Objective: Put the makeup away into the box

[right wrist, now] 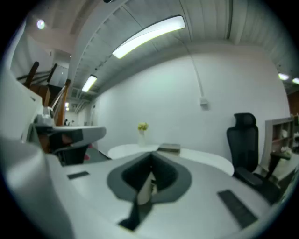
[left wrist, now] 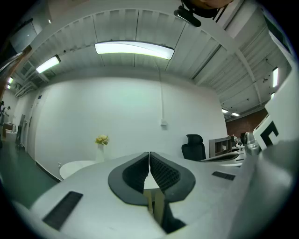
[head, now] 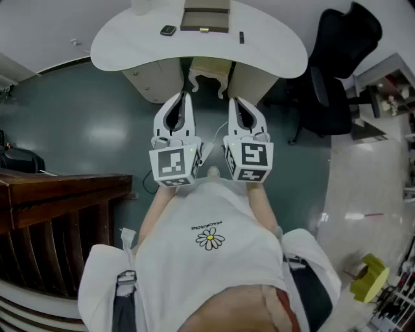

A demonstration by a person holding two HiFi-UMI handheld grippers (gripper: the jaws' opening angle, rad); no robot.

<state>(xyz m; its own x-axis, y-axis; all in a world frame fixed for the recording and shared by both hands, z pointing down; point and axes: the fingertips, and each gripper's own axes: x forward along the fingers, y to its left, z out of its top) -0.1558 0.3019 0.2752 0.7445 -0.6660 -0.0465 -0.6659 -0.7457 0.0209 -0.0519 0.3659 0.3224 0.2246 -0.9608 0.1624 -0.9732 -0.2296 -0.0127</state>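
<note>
The person's white shirt (head: pixel 211 259), a daisy printed on it, fills the near part of the head view. Just beyond it both claws are held level and side by side, pointing at the desk (head: pixel 130 48) but well short of its near edge. The left claw (head: pixel 182 97) has its pads pressed together with nothing between them, and the right claw (head: pixel 233 101) is pinched closed and empty in the same way. That reads as a pose for the approach rather than a reach, since nothing is within range. At the desk's far edge, roughly ahead of the gap between the claws, lies a flat brownish box (head: pixel 206 18), probably the one meant for the makeup. Its inside cannot be made out (the right claw's own view shows it only as a low slab on the desk top). On the desk to the left of the box is a small dark item (head: pixel 168 30), and to the right a thin dark stick (head: pixel 241 37). These are likely the makeup, though too small to be sure. A vase (left wrist: pixel 101 148) of yellow flowers stands on the desk further left. A pale stool (head: pixel 209 79) is tucked under the desk, straight ahead of the claws. By my reading the task has not begun: nothing is lifted, and nothing shows in the box.
</note>
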